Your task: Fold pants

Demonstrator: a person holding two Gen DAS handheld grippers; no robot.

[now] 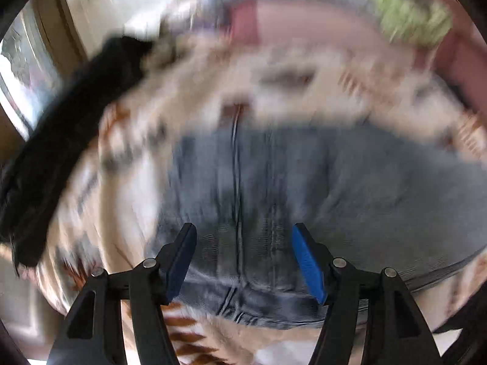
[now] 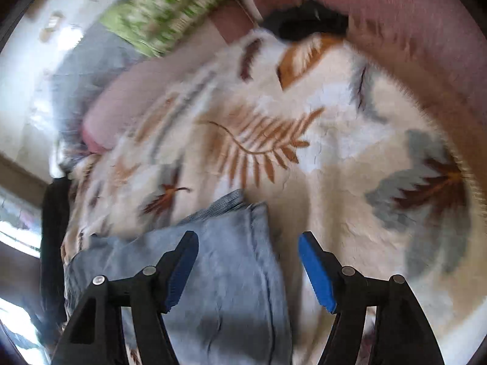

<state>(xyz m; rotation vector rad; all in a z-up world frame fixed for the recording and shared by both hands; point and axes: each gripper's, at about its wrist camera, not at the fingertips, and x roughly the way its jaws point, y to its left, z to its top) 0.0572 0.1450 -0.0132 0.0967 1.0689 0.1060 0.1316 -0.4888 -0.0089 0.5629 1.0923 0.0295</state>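
Observation:
Light blue denim pants (image 1: 304,188) lie on a cream leaf-patterned blanket (image 1: 170,97); the left wrist view is motion-blurred. My left gripper (image 1: 243,237) is open and empty, just above the pants near their waistband end. In the right wrist view the pants (image 2: 219,273) lie folded at the lower left on the blanket (image 2: 334,152). My right gripper (image 2: 248,243) is open and empty over the pants' right edge; its left finger is above the denim and its right finger (image 2: 316,273) is above the blanket.
A black garment (image 1: 61,140) lies at the left of the blanket and shows at the far side in the right wrist view (image 2: 304,21). A green patterned cushion (image 2: 170,9) and a pink sofa edge (image 2: 395,15) lie beyond. A window (image 1: 21,70) is at the left.

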